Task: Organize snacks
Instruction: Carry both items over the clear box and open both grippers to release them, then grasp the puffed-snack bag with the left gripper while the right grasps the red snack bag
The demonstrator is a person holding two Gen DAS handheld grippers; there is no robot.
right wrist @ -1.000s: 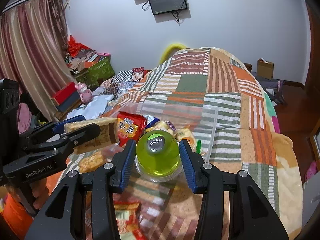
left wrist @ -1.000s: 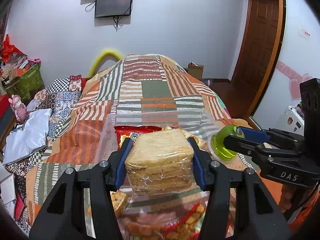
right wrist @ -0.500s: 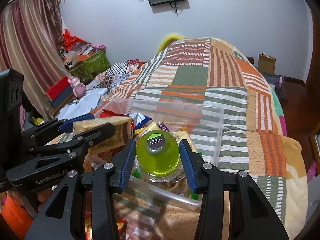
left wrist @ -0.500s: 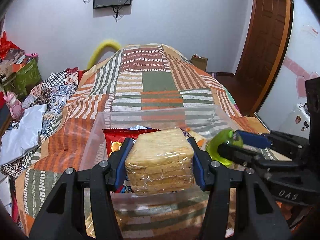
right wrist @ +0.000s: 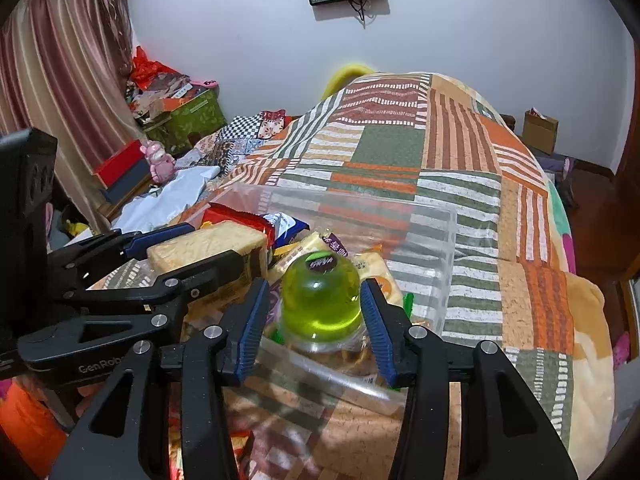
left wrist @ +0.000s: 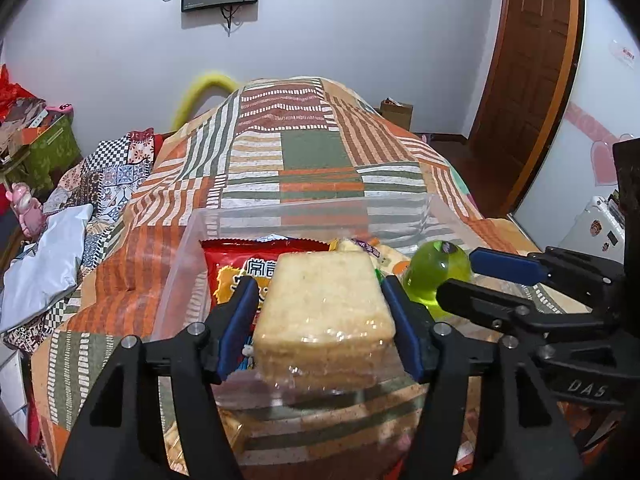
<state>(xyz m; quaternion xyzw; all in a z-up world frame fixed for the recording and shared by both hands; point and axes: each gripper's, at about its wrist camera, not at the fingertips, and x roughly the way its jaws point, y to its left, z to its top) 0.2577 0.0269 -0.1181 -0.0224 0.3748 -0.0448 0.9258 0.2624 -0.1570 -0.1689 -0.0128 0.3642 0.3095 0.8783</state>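
My left gripper (left wrist: 320, 316) is shut on a clear-wrapped pack of pale biscuits (left wrist: 324, 312) and holds it over the near edge of a clear plastic bin (left wrist: 400, 208) on the quilted bed. My right gripper (right wrist: 316, 312) is shut on a green jelly cup (right wrist: 320, 300) with a dark lid, also over the bin (right wrist: 444, 280). The cup shows in the left wrist view (left wrist: 436, 276), right of the biscuits. The biscuit pack shows in the right wrist view (right wrist: 208, 244). A red snack bag (left wrist: 240, 264) and several other packets lie in the bin.
The patchwork quilt (left wrist: 312, 148) covers the bed beyond the bin. More snack packets (right wrist: 180, 440) lie on the bed below the grippers. Clutter and a green box (right wrist: 188, 120) stand at the left wall. A wooden door (left wrist: 524, 72) is at the right.
Both grippers have moved forward and down with their loads, from in front of the bin to over it. The bin's walls now show around the snacks.
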